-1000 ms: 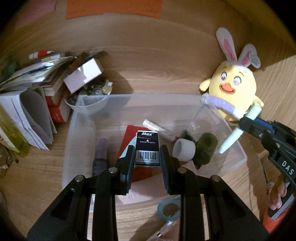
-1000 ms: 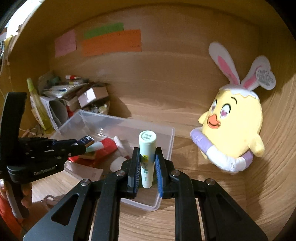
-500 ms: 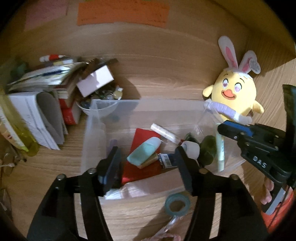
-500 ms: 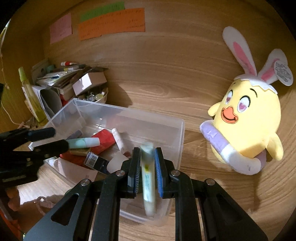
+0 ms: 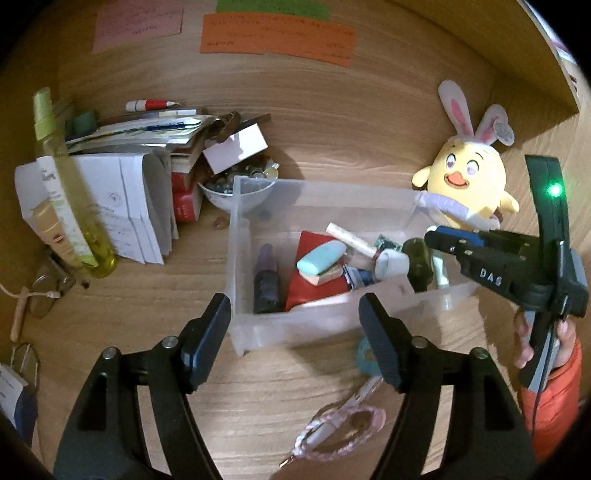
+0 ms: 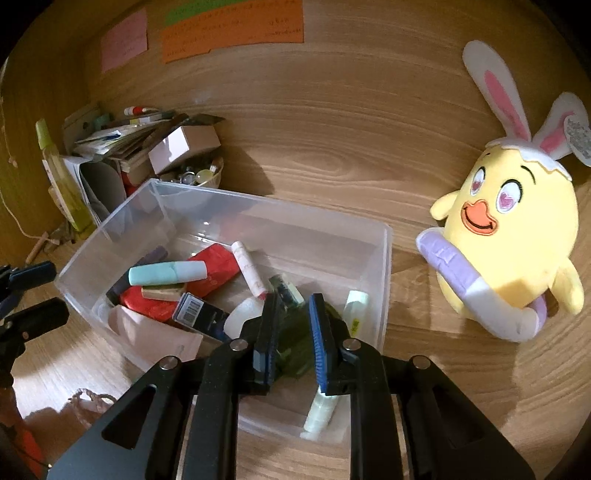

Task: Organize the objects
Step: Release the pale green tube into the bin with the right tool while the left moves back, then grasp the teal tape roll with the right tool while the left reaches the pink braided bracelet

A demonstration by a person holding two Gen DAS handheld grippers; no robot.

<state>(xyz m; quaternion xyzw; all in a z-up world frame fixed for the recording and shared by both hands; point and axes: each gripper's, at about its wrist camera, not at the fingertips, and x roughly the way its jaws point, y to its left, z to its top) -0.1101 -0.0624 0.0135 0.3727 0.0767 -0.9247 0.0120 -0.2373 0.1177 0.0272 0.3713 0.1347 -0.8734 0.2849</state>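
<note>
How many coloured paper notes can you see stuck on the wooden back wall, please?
3: a pink note at the left, a green note at the top, and an orange note directly beneath the green one. None looks hidden.

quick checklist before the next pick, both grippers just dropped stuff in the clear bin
1. Left gripper clear of its load: ok. Its jaws are opening with nothing between them; the barcode box lies in the clear bin.
2. Right gripper clear of the pale green tube: ok. The jaws are opening and the tube lies in the bin beside its right finger.
3. Right fingers out of the bin: not ok, they reach over its contents.
4. Items left outside: not ok. The teal tape ring and pink cord lie on the desk in front of the bin.
5. Tape ring free to grasp: cannot tell, the left finger hides part of it.
</note>
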